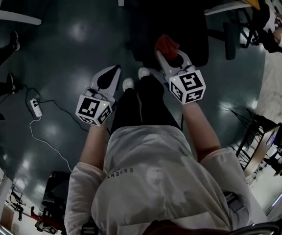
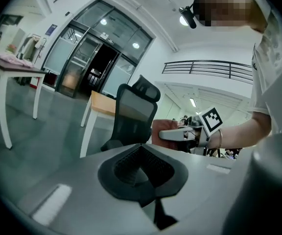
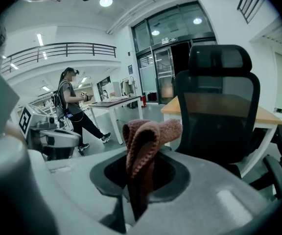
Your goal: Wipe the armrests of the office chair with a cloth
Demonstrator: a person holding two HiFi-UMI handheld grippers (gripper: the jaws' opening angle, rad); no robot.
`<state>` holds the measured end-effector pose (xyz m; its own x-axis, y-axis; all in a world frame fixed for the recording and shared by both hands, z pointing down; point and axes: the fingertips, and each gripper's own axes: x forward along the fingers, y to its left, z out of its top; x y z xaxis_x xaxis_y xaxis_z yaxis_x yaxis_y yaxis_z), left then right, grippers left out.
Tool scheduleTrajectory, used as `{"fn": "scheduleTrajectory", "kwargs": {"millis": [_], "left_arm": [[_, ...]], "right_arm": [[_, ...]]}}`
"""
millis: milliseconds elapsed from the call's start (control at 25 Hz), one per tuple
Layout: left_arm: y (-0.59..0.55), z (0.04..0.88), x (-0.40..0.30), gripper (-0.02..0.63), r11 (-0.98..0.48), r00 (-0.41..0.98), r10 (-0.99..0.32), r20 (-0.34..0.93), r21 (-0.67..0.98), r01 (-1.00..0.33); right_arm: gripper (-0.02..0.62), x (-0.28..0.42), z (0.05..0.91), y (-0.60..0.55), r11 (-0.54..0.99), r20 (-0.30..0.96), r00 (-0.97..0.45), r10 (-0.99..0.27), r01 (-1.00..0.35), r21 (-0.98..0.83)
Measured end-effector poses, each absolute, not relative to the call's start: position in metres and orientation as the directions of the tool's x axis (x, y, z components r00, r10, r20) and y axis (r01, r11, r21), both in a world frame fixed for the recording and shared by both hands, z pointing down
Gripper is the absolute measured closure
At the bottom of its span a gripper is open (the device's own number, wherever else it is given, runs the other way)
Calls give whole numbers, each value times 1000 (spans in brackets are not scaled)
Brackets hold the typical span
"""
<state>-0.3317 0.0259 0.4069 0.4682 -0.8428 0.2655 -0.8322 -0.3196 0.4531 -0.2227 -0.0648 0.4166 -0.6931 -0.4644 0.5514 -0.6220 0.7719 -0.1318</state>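
A black office chair with a mesh back stands on the floor in front of me. My right gripper is shut on a reddish-brown cloth, held close to the chair's seat. In the right gripper view the folded cloth sticks up from the jaws, with the chair just behind it and one armrest low at the right. My left gripper hangs lower left, shut and empty. In the left gripper view the chair is ahead and the right gripper with the cloth is beside it.
A power strip with its cable lies on the dark floor at the left. A wood-topped desk stands behind the chair and a white table farther left. A person stands by a table. More chairs stand at the right.
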Motion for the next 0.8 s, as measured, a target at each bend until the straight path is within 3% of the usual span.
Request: {"fn": "scheduleTrajectory", "kwargs": {"millis": [480,800], "left_arm": [[-20,490,-341,589,-145,386,-855,348,554,-820],[-17,517,-344,589,-63,337,-865,372,585,-808]], "right_arm": [[540,-279,509,-204,842,630,-639,-441,-538,44],[540,-319,545,-209,889,668,-632,-392,-447,99]]}}
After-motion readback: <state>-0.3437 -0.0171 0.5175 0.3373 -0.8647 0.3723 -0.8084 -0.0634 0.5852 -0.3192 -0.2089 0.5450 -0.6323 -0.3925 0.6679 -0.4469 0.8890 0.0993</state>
